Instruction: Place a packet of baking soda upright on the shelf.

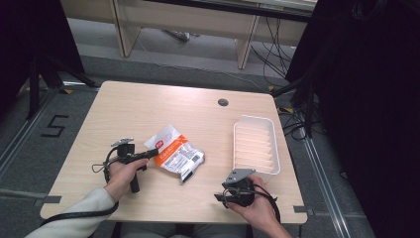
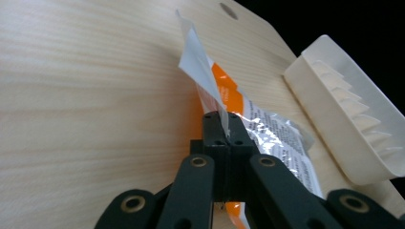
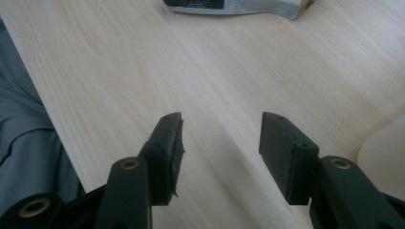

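In the high view, the snack packet (image 1: 174, 153) lies near the middle of the tabletop (image 1: 148, 106), with the white tray (image 1: 256, 145) well apart to its right. The left gripper (image 1: 151, 154) reaches in from the left, its jaws pinched on the packet's left edge. The right gripper (image 1: 220, 197) rests near the front edge, just near of the tray. In the left gripper view, the jaws are clamped on the packet's (image 2: 229, 105) clear edge, which lifts off the wood. In the right gripper view, the right gripper (image 3: 219, 138) has its jaws spread wide over bare wood, nothing between them; the packet's end (image 3: 234, 5) lies far off.
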Available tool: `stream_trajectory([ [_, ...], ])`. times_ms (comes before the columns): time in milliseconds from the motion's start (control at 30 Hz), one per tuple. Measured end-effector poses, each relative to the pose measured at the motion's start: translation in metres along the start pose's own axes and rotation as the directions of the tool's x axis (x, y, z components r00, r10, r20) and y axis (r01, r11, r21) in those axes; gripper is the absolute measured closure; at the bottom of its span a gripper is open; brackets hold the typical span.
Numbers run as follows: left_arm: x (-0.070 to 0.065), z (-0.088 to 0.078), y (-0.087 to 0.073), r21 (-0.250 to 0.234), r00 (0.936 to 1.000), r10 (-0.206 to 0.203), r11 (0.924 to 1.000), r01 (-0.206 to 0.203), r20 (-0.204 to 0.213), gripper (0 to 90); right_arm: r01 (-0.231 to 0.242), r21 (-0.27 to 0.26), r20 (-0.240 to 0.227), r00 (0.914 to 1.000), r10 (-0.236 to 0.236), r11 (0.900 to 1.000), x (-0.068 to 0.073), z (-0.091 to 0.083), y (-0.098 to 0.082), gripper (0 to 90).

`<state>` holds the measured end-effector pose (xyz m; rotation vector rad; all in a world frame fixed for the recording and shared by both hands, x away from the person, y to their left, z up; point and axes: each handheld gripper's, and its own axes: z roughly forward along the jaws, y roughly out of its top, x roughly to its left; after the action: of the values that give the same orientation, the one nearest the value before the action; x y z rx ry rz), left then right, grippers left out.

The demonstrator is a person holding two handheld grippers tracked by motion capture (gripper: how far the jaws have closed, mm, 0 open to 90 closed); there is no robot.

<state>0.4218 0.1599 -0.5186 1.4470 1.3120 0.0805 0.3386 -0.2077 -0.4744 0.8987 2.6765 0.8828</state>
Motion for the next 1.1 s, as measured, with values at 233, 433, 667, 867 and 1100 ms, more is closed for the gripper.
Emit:
stream_trajectory([
  [233, -0.019, -0.004, 0.010, -0.048, 0.9920, 0.109, 0.9932, -0.106, 0.063, 89.7, 0.018, -0.008, 0.004, 0.9998, -0.018, 1.000, -0.002, 0.000, 0.000, 50.7],
  [433, -0.040, -0.009, 0.020, -0.102, 0.9752, 0.166, 0.9832, -0.152, 0.147, 89.8, -0.002, -0.022, 0.011, 0.9999, 0.002, 1.000, -0.002, 0.000, 0.001, 50.6],
  [667, -0.064, -0.016, 0.024, -0.103, 0.9391, 0.248, 0.9679, -0.229, 0.238, 89.8, 0.014, -0.041, 0.040, 0.9991, -0.012, 0.999, -0.006, -0.005, 0.004, 50.6],
  [867, -0.085, -0.022, 0.025, -0.093, 0.8974, 0.332, 0.9432, -0.319, 0.290, 89.8, 0.012, -0.078, 0.069, 0.9976, -0.007, 0.997, -0.011, -0.016, 0.009, 50.7],
  [1100, -0.088, -0.029, 0.025, -0.082, 0.8768, 0.367, 0.9295, -0.359, 0.311, 89.9, 0.087, -0.125, 0.118, 0.9903, -0.072, 0.988, -0.027, -0.037, 0.030, 44.4],
])
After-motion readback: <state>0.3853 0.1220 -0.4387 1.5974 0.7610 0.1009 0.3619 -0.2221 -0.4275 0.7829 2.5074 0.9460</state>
